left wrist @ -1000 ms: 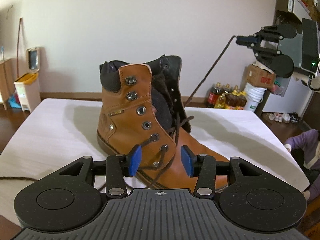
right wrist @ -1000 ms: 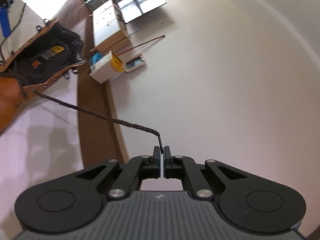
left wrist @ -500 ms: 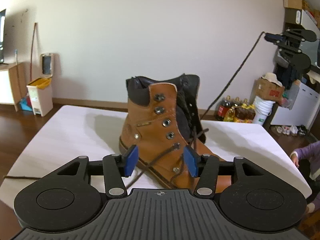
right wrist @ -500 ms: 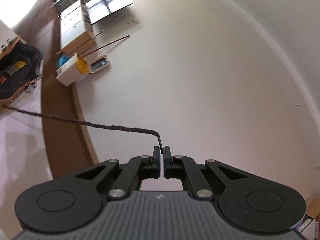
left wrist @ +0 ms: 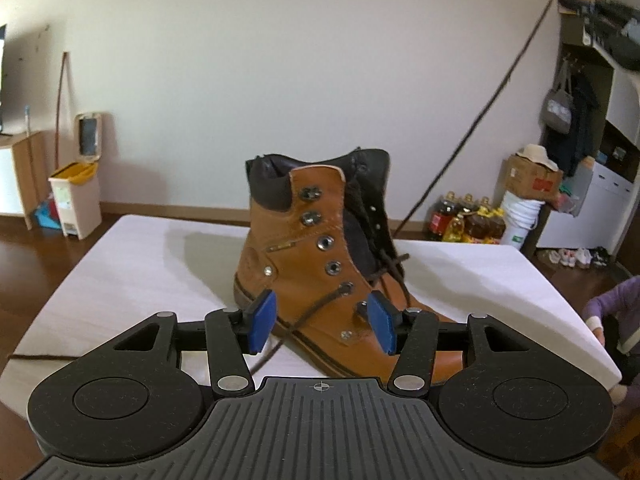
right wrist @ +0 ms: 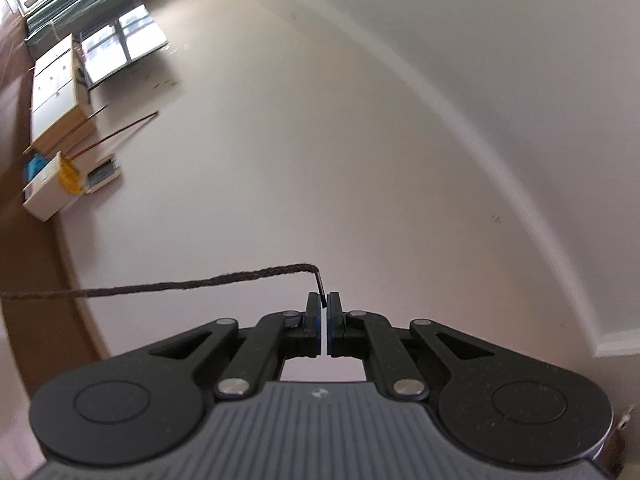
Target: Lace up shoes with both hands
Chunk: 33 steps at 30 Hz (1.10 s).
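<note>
A tan leather boot (left wrist: 312, 264) with a dark collar stands upright on the white table (left wrist: 140, 264). My left gripper (left wrist: 322, 320) hovers just in front of its lower eyelets, open, its blue pads (left wrist: 262, 320) touching nothing. A loose dark lace end (left wrist: 308, 310) droops from a low eyelet between the jaws. The other lace end (left wrist: 480, 120) runs taut from the boot up to the top right, where my right gripper (left wrist: 592, 2) shows blurred. In the right wrist view my right gripper (right wrist: 324, 300) is shut on the lace tip, and the lace (right wrist: 180, 286) trails off to the left.
Past the table stand a lidded bin (left wrist: 76, 200) at the left and oil bottles (left wrist: 464, 220), a bucket and boxes at the right. A person's purple sleeve (left wrist: 612, 308) is at the table's right edge. The right wrist view faces the bare wall and a cabinet (right wrist: 56, 88).
My right gripper has risen and tilted upward with the lace tip, so the boot has left its view and the lace runs steeper. The left jaws have widened slightly and the boot looks farther off.
</note>
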Each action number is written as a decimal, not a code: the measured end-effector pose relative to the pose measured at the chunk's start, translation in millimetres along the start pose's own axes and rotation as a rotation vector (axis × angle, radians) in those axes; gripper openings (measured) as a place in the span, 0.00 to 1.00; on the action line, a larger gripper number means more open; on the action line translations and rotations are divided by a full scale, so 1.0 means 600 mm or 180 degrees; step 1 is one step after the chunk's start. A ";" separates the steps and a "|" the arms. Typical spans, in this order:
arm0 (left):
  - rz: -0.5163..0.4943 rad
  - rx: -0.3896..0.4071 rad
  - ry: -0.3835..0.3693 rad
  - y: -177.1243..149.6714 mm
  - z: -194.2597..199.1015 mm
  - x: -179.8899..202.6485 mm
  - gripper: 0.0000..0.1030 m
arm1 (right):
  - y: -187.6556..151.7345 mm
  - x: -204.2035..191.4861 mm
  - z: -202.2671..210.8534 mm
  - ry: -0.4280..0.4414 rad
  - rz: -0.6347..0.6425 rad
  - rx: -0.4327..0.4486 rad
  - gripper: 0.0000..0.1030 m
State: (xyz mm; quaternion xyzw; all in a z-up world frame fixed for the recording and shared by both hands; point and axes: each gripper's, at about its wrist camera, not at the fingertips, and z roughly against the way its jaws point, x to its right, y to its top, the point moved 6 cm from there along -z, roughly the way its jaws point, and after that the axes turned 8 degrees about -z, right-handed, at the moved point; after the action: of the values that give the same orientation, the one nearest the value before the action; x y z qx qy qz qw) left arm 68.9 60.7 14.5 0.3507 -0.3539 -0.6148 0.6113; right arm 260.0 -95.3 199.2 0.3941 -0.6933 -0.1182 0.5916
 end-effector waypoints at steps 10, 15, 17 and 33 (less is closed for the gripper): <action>-0.0018 0.0155 -0.0013 0.011 0.031 -0.011 0.54 | 0.091 0.041 0.041 -0.0174 0.0019 0.0331 0.04; -0.0259 0.0319 -0.0034 0.034 0.057 0.000 0.53 | 0.118 -0.028 0.081 0.0475 0.0294 0.0546 0.02; -0.0391 0.0379 -0.0053 0.046 0.071 0.005 0.53 | 0.125 -0.077 0.109 0.0899 0.0579 0.0662 0.02; -0.1190 0.0623 -0.0653 0.113 0.163 0.042 0.37 | 0.068 -0.375 0.226 0.2474 0.2326 0.1173 0.03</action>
State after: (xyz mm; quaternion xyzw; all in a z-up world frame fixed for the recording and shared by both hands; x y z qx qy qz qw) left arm 18.3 36.2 122.2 0.4035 -0.4010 -0.7126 0.4107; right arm 117.3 45.2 24.5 0.2398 -0.5250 0.3712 0.7273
